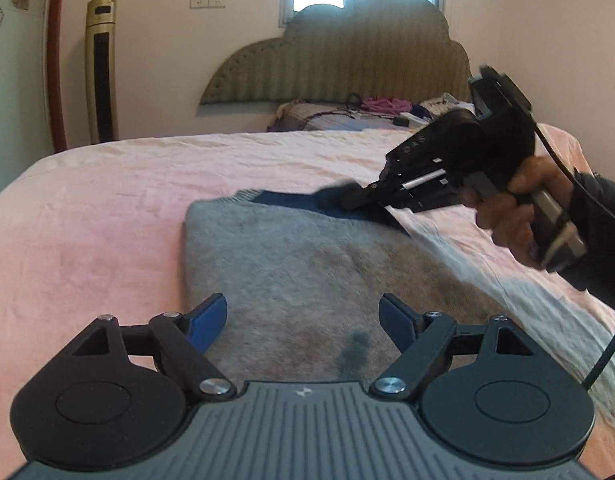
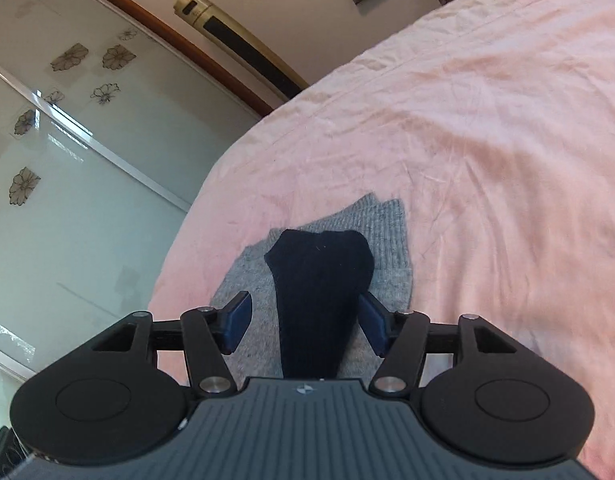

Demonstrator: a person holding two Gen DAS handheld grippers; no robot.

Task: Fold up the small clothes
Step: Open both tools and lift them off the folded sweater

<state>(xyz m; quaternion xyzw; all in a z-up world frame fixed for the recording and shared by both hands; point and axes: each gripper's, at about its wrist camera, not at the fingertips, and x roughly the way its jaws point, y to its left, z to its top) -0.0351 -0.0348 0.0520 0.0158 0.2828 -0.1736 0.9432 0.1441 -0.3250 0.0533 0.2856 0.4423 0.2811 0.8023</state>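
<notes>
Left fingers: the left gripper (image 1: 303, 320) has its blue-padded fingers (image 1: 209, 322) spread wide, nothing between them, hovering above the near end of the grey knit garment (image 1: 307, 272).
Right fingers: the right gripper (image 2: 305, 324) has its blue pads (image 2: 237, 326) partly apart; a dark navy piece of cloth (image 2: 319, 300) runs up between them. The right pad looks to touch its edge, the left pad stands clear, so no firm grip shows.
Right gripper from the left wrist view: its tip (image 1: 359, 198) sits low at the garment's far right corner, on the navy part (image 1: 295, 202); blur hides the fingertips.
Hand: a hand (image 1: 519, 212) in a dark sleeve holds the right gripper's handle, a black cable trailing from it.
Garment: lies flat on the pink bedsheet (image 1: 87, 232), folded, ribbed hem showing in the right wrist view.
Bed: padded olive headboard (image 1: 339, 60) at the far end, mixed clothes (image 1: 371, 110) heaped below it.
Room: gold tower fan (image 1: 101, 68) by the wall; flowered sliding glass door (image 2: 67, 140) beside the bed.
</notes>
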